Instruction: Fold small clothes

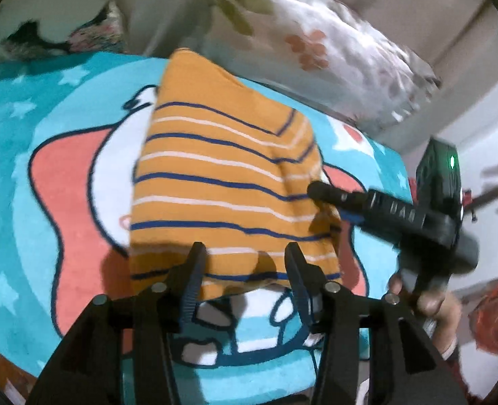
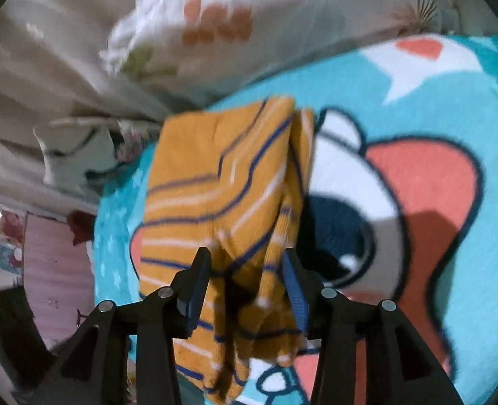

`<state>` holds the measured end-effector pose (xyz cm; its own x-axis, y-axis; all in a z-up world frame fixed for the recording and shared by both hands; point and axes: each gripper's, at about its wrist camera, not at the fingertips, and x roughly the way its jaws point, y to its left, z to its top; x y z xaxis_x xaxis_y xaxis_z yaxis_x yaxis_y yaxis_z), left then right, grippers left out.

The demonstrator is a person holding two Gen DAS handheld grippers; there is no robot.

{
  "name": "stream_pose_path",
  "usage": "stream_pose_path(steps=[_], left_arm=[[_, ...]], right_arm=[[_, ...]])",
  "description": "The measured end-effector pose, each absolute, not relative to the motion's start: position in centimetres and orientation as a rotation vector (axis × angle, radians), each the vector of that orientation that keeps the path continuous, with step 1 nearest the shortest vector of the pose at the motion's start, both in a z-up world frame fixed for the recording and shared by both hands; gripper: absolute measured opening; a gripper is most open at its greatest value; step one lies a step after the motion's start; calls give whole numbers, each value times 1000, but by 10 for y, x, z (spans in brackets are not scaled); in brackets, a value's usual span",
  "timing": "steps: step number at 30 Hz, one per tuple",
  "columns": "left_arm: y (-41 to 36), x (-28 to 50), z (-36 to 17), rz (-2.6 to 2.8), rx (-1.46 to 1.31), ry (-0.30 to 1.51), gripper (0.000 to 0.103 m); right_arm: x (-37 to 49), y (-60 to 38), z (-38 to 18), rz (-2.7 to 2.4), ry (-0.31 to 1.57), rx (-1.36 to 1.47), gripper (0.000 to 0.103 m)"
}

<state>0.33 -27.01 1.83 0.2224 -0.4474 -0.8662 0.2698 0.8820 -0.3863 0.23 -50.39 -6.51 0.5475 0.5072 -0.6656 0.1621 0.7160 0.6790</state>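
An orange garment with blue and white stripes (image 1: 221, 182) lies partly folded on a turquoise cartoon blanket (image 1: 46, 155). My left gripper (image 1: 245, 253) is open over the garment's near edge, holding nothing. My right gripper (image 2: 245, 260) has bunched orange fabric (image 2: 249, 202) between its fingers and lifts it off the blanket (image 2: 434, 101). In the left wrist view the right gripper (image 1: 319, 192) reaches in from the right onto the garment's right edge, with a hand behind it.
A floral pillow (image 1: 316, 44) lies beyond the garment, also in the right wrist view (image 2: 215, 27). A black-and-white cushion (image 1: 63, 17) sits at the far left. A pink wall (image 2: 56, 270) lies past the bed edge.
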Motion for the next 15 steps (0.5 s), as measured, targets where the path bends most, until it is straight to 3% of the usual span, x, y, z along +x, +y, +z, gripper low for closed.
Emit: stream_pose_path(steps=[2, 4, 6, 15], left_arm=[[-264, 5, 16, -472, -182, 1257, 48], [-256, 4, 13, -447, -185, 1261, 48], [-249, 6, 9, -415, -187, 1267, 48], [-220, 1, 2, -342, -200, 1279, 49]], right_arm=[[0, -498, -69, 245, 970, 794, 48], [0, -496, -71, 261, 959, 788, 24], [0, -501, -73, 255, 958, 788, 20], [5, -506, -85, 131, 1033, 581, 18]])
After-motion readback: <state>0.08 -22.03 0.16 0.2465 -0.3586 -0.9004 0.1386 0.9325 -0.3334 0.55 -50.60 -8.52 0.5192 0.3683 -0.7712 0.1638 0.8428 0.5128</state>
